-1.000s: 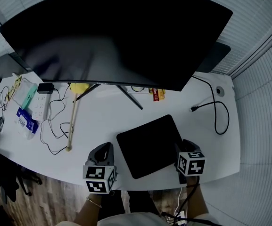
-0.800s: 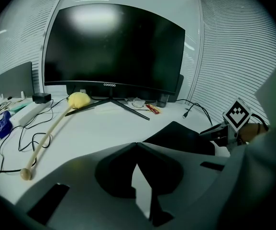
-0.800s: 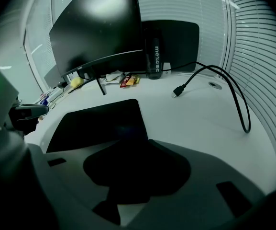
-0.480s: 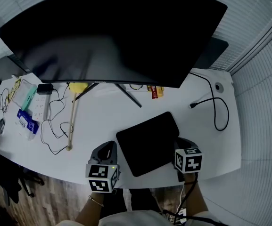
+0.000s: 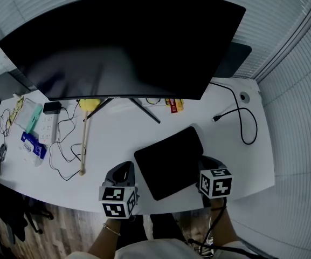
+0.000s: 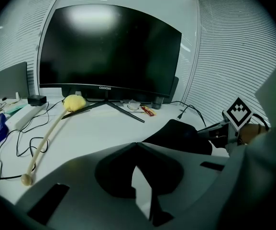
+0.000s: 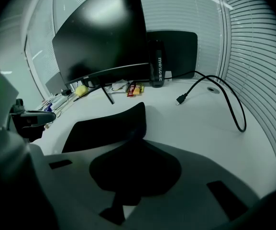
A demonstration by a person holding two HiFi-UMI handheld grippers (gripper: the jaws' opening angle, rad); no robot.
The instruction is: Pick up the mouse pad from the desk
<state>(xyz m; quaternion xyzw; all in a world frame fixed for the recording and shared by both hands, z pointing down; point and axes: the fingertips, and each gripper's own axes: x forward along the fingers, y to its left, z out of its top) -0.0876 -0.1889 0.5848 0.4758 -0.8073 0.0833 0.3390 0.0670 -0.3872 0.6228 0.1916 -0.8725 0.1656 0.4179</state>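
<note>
The black mouse pad [image 5: 168, 161] lies on the white desk [image 5: 144, 128] in front of the monitor. My right gripper [image 5: 208, 165] is at its near right edge. Its jaws have just been closing and now pinch that edge. In the right gripper view the pad [image 7: 104, 126] curls up off the desk into the right gripper [image 7: 135, 140]. My left gripper [image 5: 122, 171] hovers just left of the pad without touching it. Its jaws meet at the tips in the left gripper view [image 6: 137, 145], with nothing between them. There the pad [image 6: 181, 135] lies to the right.
A large curved monitor [image 5: 117, 42] stands on a splayed stand at the back. A yellow-headed stick [image 5: 83, 139], thin wires and a power strip [image 5: 47, 124] lie at the left. A black cable [image 5: 241, 123] loops at the right. A black bottle [image 7: 157, 68] stands by the monitor.
The right gripper has closed onto the pad's near right edge and risen a little, so that side of the pad lifts. The left gripper has stayed where it was.
</note>
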